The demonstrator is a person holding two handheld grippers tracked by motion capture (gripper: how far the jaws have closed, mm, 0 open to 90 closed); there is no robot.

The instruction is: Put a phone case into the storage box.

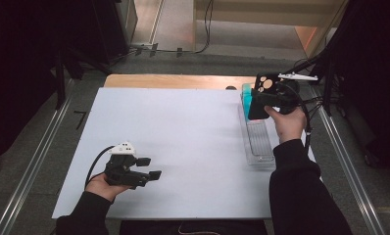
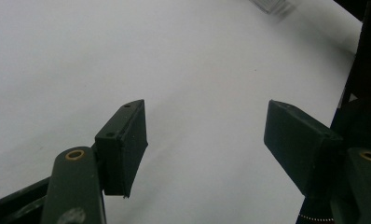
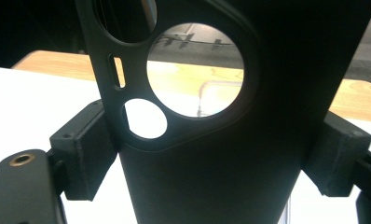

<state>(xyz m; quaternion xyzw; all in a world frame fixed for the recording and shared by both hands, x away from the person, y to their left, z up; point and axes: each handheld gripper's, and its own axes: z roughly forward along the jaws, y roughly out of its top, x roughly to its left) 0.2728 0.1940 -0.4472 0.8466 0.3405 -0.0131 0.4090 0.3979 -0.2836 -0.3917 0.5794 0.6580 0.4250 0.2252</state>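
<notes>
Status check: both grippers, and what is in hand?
Left gripper open, low over white sheet. Right gripper shut on black phone case, above clear tray. Nothing in the way.

- A black phone case [image 3: 211,154] is running off the top and bottom edges of the right gripper view.
- A teal thing [image 1: 246,95] is sitting half hidden behind it.

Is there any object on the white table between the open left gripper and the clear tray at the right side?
Nothing visible does. Between the left gripper and the clear tray lies only bare white table. The right gripper holds a black phone case above the tray's far end.
</notes>
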